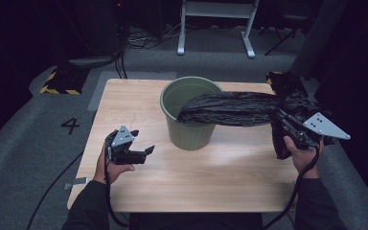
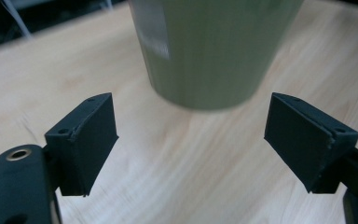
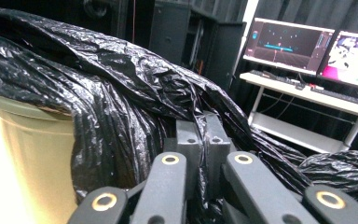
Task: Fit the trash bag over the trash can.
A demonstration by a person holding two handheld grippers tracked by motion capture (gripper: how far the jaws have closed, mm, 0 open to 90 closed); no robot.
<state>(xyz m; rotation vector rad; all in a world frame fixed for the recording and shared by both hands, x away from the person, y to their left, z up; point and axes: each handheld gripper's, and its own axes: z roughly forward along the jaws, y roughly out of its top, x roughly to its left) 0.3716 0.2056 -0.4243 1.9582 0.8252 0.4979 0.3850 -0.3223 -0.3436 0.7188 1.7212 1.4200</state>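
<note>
A green plastic bin (image 1: 191, 132) stands upright near the middle of the wooden table (image 1: 220, 177). A black rubbish bag (image 1: 230, 109) stretches from inside the bin's mouth, over its right rim, out to my right gripper (image 1: 278, 114), which is shut on the bag's end. In the right gripper view the jaws (image 3: 203, 135) are pressed together in the crinkled bag (image 3: 98, 84), with the bin (image 3: 32, 154) at the left. My left gripper (image 1: 143, 142) hovers left of the bin, open and holding nothing. Its view shows the wide-apart jaws (image 2: 191, 140) facing the bin's base (image 2: 214, 46).
A white metal stand (image 1: 215, 24) and cables sit on the grey floor behind the table. A yellow-and-black marked block (image 1: 60, 84) lies at the back left, and a "4" (image 1: 70, 125) is marked on the floor. Lit monitors (image 3: 289, 44) stand on a desk.
</note>
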